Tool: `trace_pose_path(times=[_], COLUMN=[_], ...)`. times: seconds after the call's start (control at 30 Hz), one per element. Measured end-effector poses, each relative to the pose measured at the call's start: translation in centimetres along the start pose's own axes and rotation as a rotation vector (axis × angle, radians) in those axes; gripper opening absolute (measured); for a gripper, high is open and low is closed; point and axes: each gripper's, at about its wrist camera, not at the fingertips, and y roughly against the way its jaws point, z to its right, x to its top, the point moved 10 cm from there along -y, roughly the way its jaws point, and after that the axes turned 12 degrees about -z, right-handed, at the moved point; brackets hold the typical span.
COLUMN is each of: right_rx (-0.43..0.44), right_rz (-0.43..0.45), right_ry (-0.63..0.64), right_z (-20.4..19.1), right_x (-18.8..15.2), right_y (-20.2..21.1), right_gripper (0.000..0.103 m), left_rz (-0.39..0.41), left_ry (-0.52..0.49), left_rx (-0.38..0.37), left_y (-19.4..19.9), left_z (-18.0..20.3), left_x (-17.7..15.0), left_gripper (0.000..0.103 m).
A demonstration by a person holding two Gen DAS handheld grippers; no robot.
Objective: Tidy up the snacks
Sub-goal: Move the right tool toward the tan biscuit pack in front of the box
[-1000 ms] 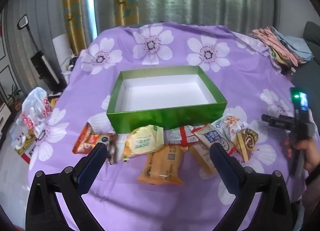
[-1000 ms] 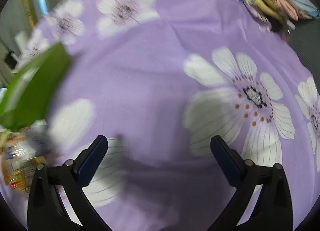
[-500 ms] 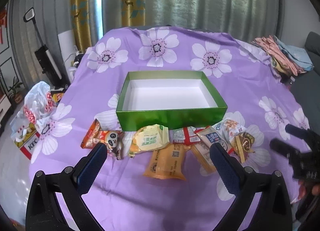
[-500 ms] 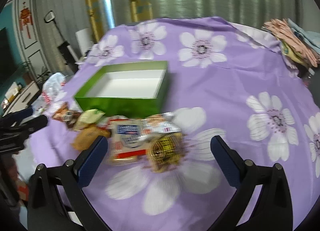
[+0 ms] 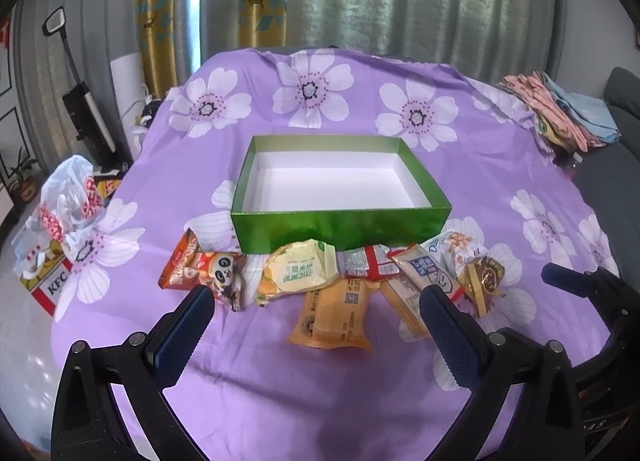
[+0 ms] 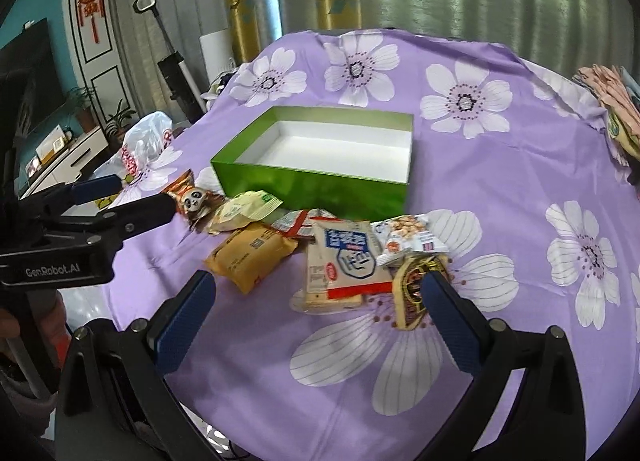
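- The left gripper (image 5: 316, 335) hangs wide open and empty above the purple flowered cloth (image 5: 280, 393).
- The right gripper (image 6: 318, 323) is spread open too, holding nothing.
- The shallow green cardboard box (image 5: 340, 227) sits at 12 o'clock.
- A row of foil snack packets (image 5: 334, 311) lies against its near wall.
- An orange packet (image 6: 250, 255) sits at 11 o'clock from the right gripper.

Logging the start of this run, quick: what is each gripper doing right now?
Left gripper: open, holding nothing, above the cloth near the snacks.
Right gripper: open, holding nothing, above the snacks.
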Motion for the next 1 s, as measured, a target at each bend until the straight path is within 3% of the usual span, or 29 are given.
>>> trace_pose_path(times=[0.7, 1.0], right_rx=[-0.01, 0.008], right_rz=[-0.033, -0.058], right_ry=[-0.011, -0.007], right_z=[-0.3, -0.1], right_x=[-0.6, -1.9], right_y=[-0.9, -2.6], right_gripper=[0.103, 0.103], left_rz=[-0.045, -0.121], left_ry=[-0.005, 0.01], left_rx=[-0.033, -0.129], left_y=[-1.8, -4.0], left_z=[0.4, 0.1], left_x=[-0.9, -2.7], left_gripper=[0.102, 0.102])
